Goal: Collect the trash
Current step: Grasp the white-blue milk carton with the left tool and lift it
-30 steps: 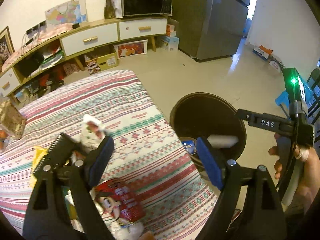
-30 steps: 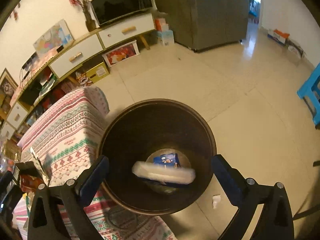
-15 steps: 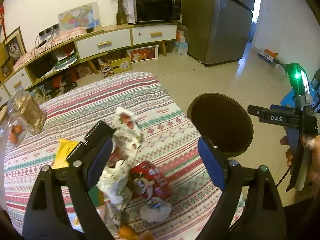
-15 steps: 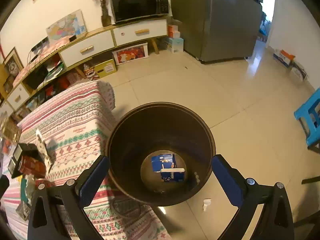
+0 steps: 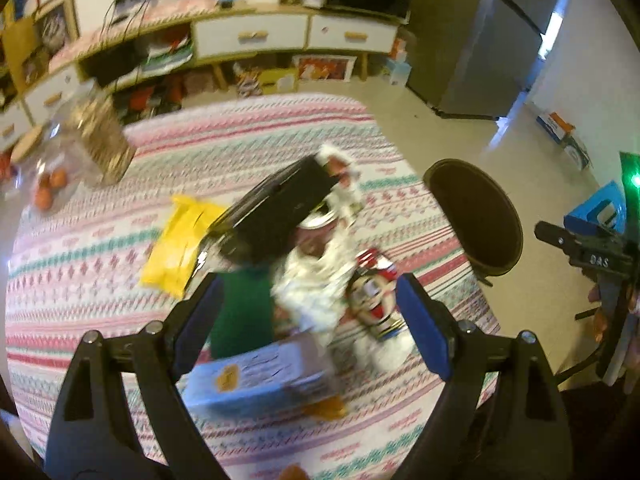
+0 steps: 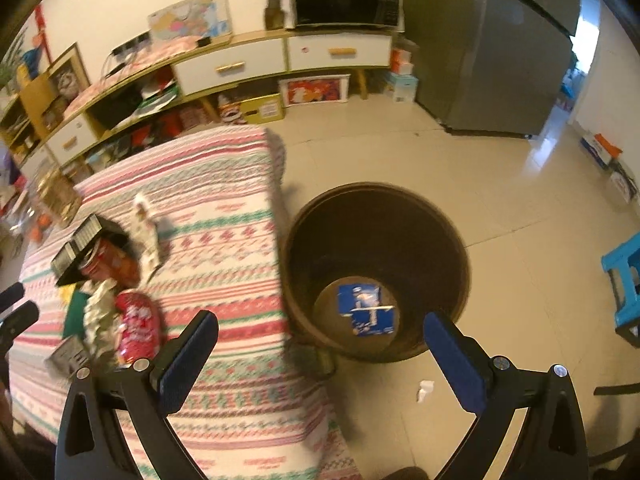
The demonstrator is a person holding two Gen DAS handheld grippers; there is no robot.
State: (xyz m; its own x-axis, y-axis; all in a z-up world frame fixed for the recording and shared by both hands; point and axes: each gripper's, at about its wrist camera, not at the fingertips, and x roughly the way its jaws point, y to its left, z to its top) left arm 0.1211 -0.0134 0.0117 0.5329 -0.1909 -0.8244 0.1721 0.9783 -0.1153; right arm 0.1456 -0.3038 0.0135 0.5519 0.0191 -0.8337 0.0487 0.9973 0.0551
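Observation:
A pile of trash lies on the striped tablecloth (image 5: 260,136): a black box (image 5: 276,208), a yellow wrapper (image 5: 180,248), a white crumpled wrapper (image 5: 316,292), a red snack bag (image 5: 374,296), a green packet (image 5: 244,312) and a white-blue carton (image 5: 260,376). My left gripper (image 5: 306,328) is open and empty above the pile. The dark round trash bin (image 6: 376,272) stands on the floor beside the table, with blue cartons (image 6: 366,310) at its bottom. My right gripper (image 6: 320,360) is open and empty, over the bin's near rim and the table edge.
A clear bag of oranges (image 5: 48,188) and a gold patterned box (image 5: 102,140) sit at the table's far left. A low cabinet (image 6: 240,68) and a fridge (image 6: 492,52) stand behind. A blue stool (image 6: 624,284) is at the right. A white scrap (image 6: 425,390) lies on the floor.
The white item dropped from my right gripper into the bin. My left gripper swung from the bin back over the trash pile. My right gripper shifted left toward the table.

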